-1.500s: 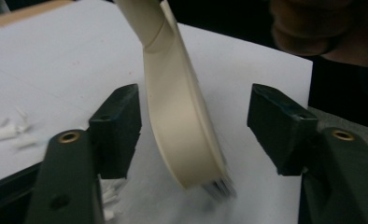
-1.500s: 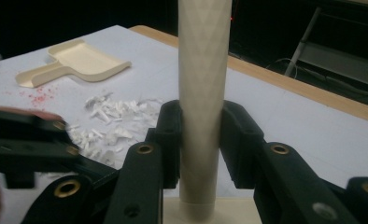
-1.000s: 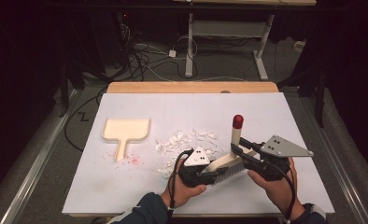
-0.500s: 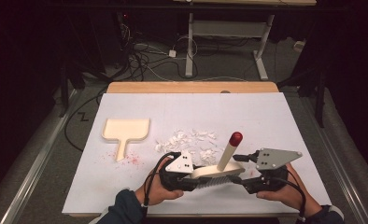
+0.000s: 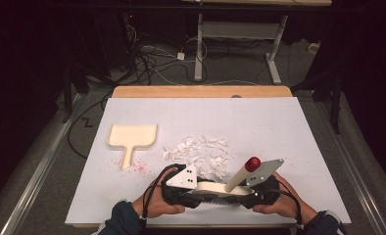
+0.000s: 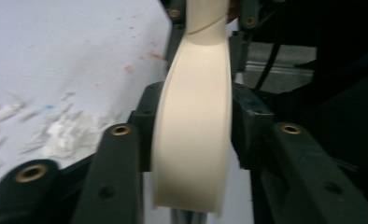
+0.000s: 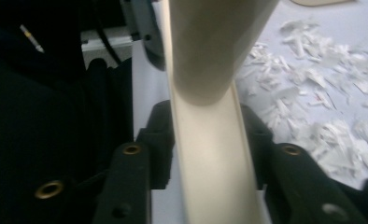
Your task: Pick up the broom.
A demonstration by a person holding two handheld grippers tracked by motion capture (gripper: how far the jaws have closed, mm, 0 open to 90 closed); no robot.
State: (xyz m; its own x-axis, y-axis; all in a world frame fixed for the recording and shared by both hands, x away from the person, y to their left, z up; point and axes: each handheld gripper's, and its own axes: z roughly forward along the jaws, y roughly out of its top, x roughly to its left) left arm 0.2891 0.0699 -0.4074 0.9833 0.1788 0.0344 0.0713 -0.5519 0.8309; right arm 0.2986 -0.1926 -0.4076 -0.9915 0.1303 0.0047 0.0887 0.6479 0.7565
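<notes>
At the near edge of the table [image 5: 303, 122], the brush [image 5: 215, 187] lies crosswise between the two grippers. The left gripper [image 6: 191, 140] has just been opening, though its pads touch the brush's cream back; the right gripper [image 7: 210, 149] has just closed onto the brush. Beyond lie paper scraps [image 5: 201, 152], then the dustpan [image 5: 132, 137] toward the left edge.

The room is dark beyond the lit white table [image 5: 299, 122], whose far edge shows a wooden strip [image 5: 201, 91]. Behind it, cables [image 5: 152, 54] sprawl on grey floor [image 5: 240, 73] around a desk frame's white legs [image 5: 199, 49].
</notes>
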